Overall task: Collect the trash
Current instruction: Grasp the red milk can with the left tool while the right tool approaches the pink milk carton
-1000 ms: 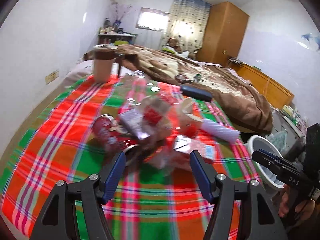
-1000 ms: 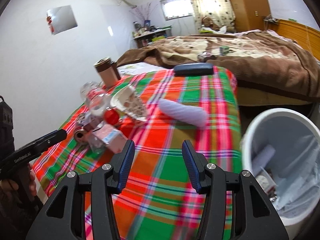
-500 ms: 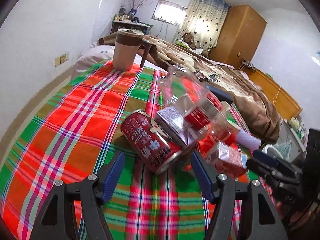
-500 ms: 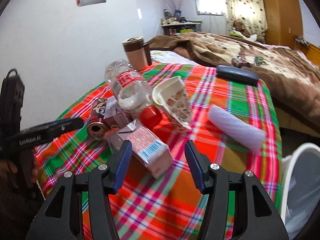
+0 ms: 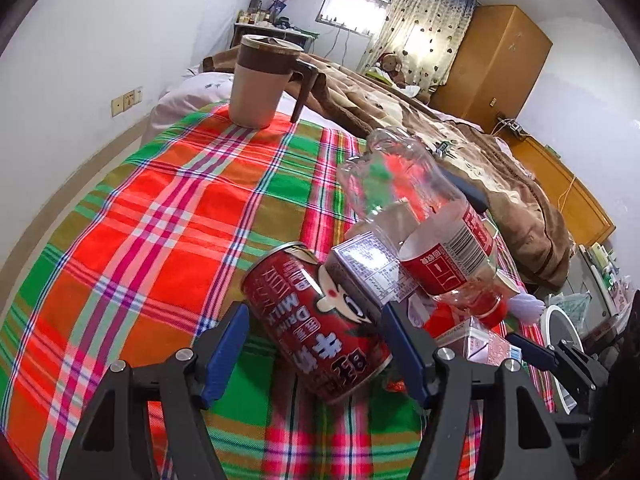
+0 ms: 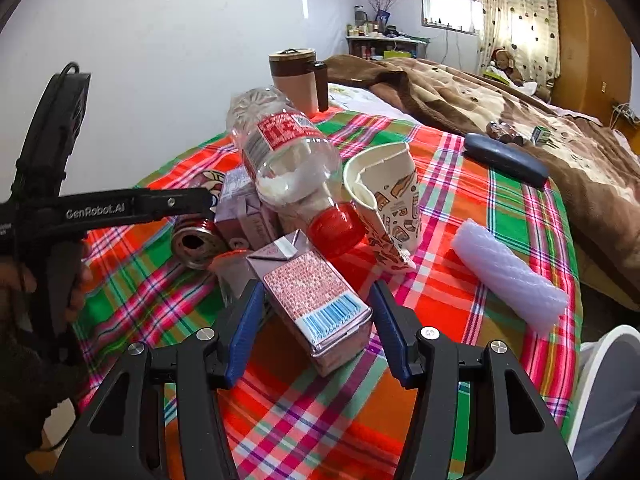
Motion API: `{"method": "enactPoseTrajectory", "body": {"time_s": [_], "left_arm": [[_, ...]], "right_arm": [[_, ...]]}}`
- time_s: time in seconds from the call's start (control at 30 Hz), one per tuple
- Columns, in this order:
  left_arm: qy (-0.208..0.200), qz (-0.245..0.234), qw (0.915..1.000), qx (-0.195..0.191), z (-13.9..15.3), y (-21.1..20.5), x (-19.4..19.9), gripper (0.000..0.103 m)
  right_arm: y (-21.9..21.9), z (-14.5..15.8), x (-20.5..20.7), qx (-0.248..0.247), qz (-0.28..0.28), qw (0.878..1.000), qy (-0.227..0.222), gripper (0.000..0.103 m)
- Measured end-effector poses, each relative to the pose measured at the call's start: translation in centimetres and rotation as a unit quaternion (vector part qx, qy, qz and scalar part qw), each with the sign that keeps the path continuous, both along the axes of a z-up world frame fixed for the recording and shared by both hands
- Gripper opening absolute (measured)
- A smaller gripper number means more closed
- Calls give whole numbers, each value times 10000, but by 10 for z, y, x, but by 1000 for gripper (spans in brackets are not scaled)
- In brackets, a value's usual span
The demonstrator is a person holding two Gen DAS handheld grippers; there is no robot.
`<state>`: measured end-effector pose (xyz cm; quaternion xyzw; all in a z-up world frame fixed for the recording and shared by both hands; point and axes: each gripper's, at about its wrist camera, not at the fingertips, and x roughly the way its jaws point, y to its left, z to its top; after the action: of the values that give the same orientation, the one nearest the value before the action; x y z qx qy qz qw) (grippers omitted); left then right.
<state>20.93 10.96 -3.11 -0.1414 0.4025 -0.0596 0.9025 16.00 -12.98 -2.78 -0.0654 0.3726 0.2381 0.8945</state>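
Left gripper (image 5: 314, 338): jaws apart around the red milk can (image 5: 316, 320), low centre of the left wrist view; pads flanked it with no contact visible.
Right gripper (image 6: 316, 316): jaws apart and lately widened; the pink carton (image 6: 316, 300) lay between them, unpinched.
Change: a second earlier both views showed the pile from farther off; each gripper had since closed in until one item filled its gap.
Trash pile: clear bottle (image 6: 288, 160) with red cap rested on the carton and can; torn paper cup (image 6: 388, 208) at frame centre, foam roll (image 6: 508, 276) to the right, all on the plaid desk (image 5: 152, 216).
Bin (image 6: 600, 392): white rim at lower right of the right wrist view.
Meaning: nothing lifted yet; both seemed ready to squeeze, though the bottle could roll.
Not trash: brown mug (image 5: 260, 80), upper centre.
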Motion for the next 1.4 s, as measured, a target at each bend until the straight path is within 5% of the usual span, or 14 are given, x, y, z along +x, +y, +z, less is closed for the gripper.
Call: {"method": "enactPoseTrajectory", "body": {"time_s": [0.3,0.87,0.97,1.4], "left_arm": [[141,200,9997,55,-7,0,11,69],[382,421,9983,87,-23,0,24,68],[325,364,9988,11,-21,1,23,59],[279,328,9991,-44,-14,2,-3,56]], "right_arm": [[-6,-2,-6,117,-142,9998,65,38],[-15,-4,-6,355,-498,9981,118,38],[-17,-5,-6,401,-535,9977,128,38],[-23,-6,-8,587,-642,9961,145,37]]}}
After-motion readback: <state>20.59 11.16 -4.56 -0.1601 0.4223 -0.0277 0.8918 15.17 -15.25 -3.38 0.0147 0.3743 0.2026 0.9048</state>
